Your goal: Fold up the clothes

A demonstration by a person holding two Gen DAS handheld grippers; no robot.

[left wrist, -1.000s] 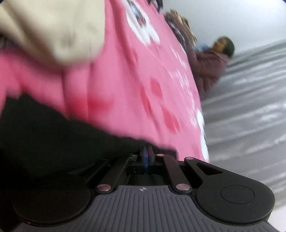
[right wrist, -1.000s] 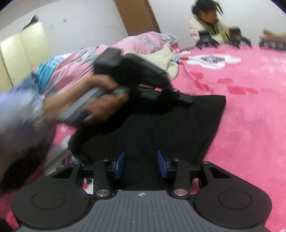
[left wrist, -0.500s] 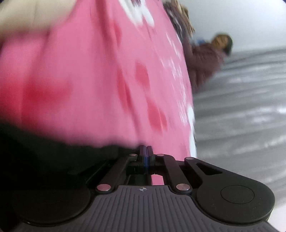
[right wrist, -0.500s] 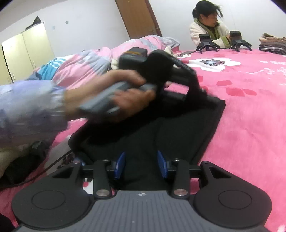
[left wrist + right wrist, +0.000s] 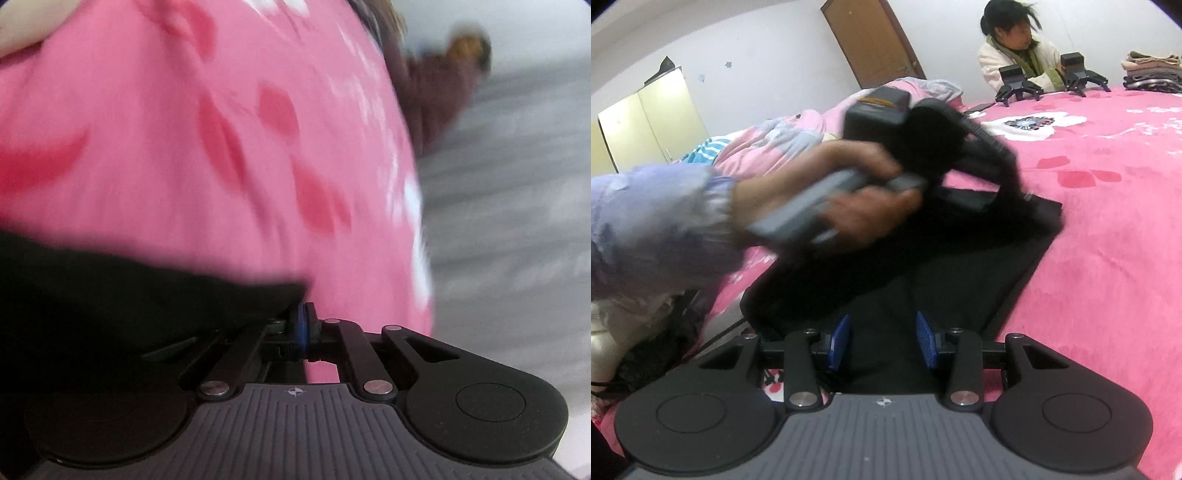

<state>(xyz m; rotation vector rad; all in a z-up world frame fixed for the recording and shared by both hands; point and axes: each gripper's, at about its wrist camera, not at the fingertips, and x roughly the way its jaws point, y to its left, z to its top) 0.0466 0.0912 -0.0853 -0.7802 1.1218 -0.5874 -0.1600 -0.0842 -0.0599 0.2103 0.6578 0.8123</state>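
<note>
The left hand-held gripper (image 5: 301,325) has travelled along the far edge of the black garment (image 5: 923,280) since a second ago: the cream cloth that filled the top of its view has slid almost out of frame, and in the right wrist view the hand (image 5: 860,199) carrying it now sits further toward the garment's far corner (image 5: 1045,214). Its blue pads are pressed together, with a corner of black fabric reaching right up to them; whether cloth is actually pinched there is hidden. That suggests the fold of the far edge is under way rather than finished.

The right hand-held gripper (image 5: 882,343) has hardly moved. Its jaws stand partly apart over the garment's near end, with nothing between the pads (image 5: 925,343).

The black garment lies flat on the pink bed cover (image 5: 1108,258), a matte, limp, roughly rectangular piece with a straight right edge. The cover is plush and fuzzy, printed with darker red petals and a white flower. A stack of folded clothes (image 5: 1152,74) sits at the bed's far side.
</note>
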